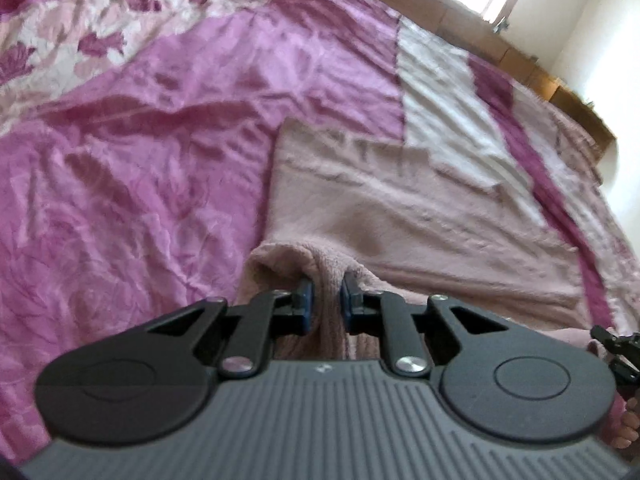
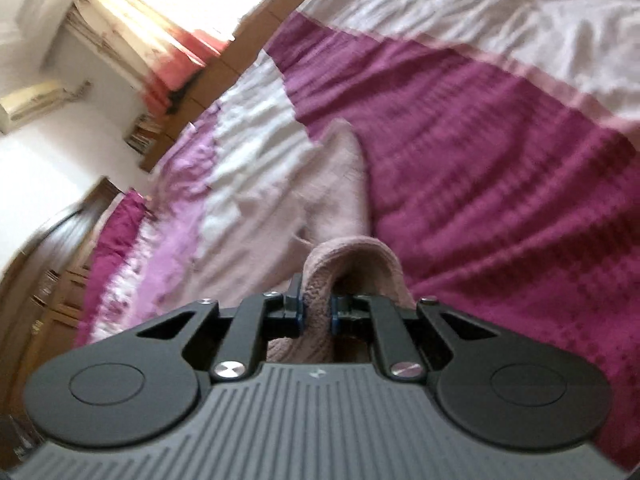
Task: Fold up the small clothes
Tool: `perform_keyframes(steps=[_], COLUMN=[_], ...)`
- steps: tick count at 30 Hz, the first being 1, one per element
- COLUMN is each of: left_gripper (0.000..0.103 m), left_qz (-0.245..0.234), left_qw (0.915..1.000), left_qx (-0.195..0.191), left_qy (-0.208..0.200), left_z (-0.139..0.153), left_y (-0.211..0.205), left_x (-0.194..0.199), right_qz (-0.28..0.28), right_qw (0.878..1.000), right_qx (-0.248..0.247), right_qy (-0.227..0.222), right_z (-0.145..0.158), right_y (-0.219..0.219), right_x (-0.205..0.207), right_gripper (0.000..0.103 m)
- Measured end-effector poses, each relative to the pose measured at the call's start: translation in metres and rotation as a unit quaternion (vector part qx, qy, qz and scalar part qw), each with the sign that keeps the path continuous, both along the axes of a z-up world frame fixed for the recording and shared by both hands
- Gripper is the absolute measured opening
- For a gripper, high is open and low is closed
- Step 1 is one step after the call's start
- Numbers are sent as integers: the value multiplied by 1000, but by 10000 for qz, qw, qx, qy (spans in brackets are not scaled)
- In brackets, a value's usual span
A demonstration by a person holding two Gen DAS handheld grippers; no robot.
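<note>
A pale pink fleece garment (image 1: 400,208) lies spread on the bed, its far edge flat and its near edge lifted. My left gripper (image 1: 327,292) is shut on a bunched near corner of it, with cloth pinched between the blue pads. In the right wrist view the same pink garment (image 2: 336,184) runs away from me. My right gripper (image 2: 316,304) is shut on another near fold of it, and the cloth loops up over the fingers. The right gripper's tip (image 1: 612,344) shows at the right edge of the left wrist view.
The bed is covered by a pink, magenta and white patterned bedspread (image 1: 140,152). A wooden bed frame (image 1: 560,84) runs along the far side. A bright window with curtains (image 2: 132,20) and white walls lie beyond. Wooden furniture (image 2: 52,264) stands at the left.
</note>
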State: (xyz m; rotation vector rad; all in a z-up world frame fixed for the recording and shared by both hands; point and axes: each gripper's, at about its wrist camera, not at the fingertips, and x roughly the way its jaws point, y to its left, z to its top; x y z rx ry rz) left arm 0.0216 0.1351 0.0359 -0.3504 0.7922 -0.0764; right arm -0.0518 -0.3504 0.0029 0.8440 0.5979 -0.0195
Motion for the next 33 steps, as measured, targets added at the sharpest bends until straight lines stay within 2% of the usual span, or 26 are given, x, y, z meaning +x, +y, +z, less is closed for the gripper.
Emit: perform_keyframes(steps=[3, 5, 10, 13, 16, 24, 30, 33], left_gripper=[19, 21, 30, 34, 35, 41, 41, 41], left_qz=[40, 13, -164, -275, -361, -573, -586, -584], left_qw=[9998, 9999, 9997, 9993, 9988, 9967, 9969, 9969], left_qx=[-33, -20, 156, 208, 268, 459, 338, 350], left_qy=[166, 143, 120, 145, 214, 348, 395, 402], left_z=[-12, -11, -4, -2, -1, -9, -12, -13], left_y=[1, 1, -2, -2, -4, -12, -17, -19], left_x=[5, 5, -6, -17, -27, -37, -33, -31], right_qz=[44, 99, 173, 236, 325, 542, 692, 727], right_qw=[9999, 9999, 9989, 9972, 9949, 9921, 9847, 9801], right_qx=[-103, -127, -417, -696, -930, -1050, -1531, -1779], right_qy=[-13, 10, 96, 145, 234, 417, 469, 489], right_z=[-5, -2, 15, 29, 37, 42, 46, 46], right_y=[3, 4, 11, 20, 31, 59, 82, 92], right_x=[1, 2, -3, -16, -25, -31, -25, -20], right_gripper=[15, 22, 57, 65, 69, 72, 79, 79])
